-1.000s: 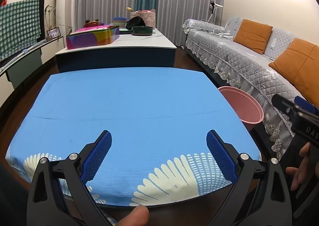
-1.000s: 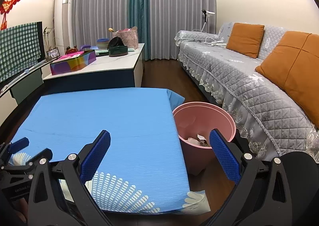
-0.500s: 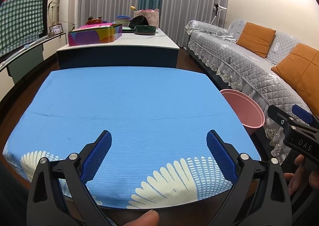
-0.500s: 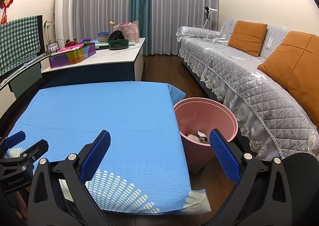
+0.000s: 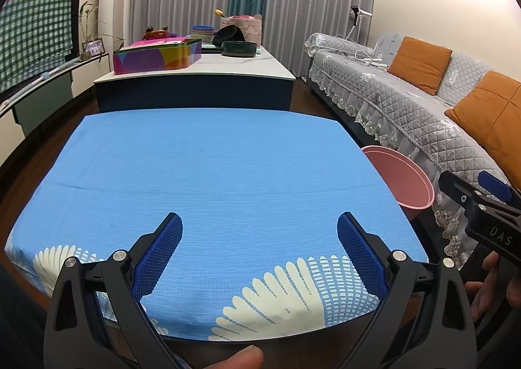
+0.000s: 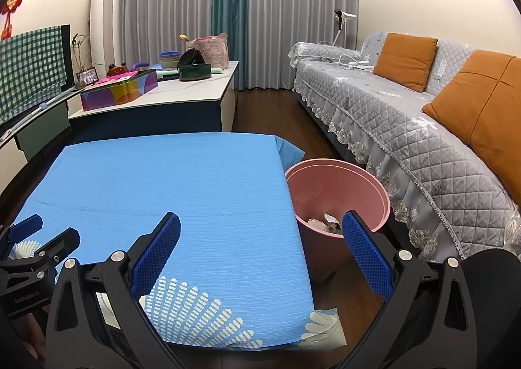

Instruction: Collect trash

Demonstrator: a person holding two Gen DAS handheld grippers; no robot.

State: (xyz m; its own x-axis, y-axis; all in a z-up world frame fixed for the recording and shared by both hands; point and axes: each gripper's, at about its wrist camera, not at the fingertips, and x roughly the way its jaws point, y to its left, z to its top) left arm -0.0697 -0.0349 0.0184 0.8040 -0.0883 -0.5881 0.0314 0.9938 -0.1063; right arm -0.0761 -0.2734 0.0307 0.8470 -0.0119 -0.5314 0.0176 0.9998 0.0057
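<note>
While crumpled trash [image 6: 325, 224] lies in the pink bin [image 6: 364, 186], each hand-held gripper, left [image 5: 259, 240] and right [image 6: 260, 240], gapes empty.

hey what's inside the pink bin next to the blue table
In the right wrist view, the pink bin holds a few crumpled pale scraps at the bottom. The right claw, open, hides part of the bin's inside.

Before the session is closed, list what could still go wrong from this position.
1. The pink bin stands on the floor tight against the blue-clothed table, beside the open right gripper; a careless swing could tip it and spill the paper scraps inside.
2. The cloth's corner hangs loose by the bin and could snag.
3. The open left gripper sits close to the right one; they may collide.
</note>
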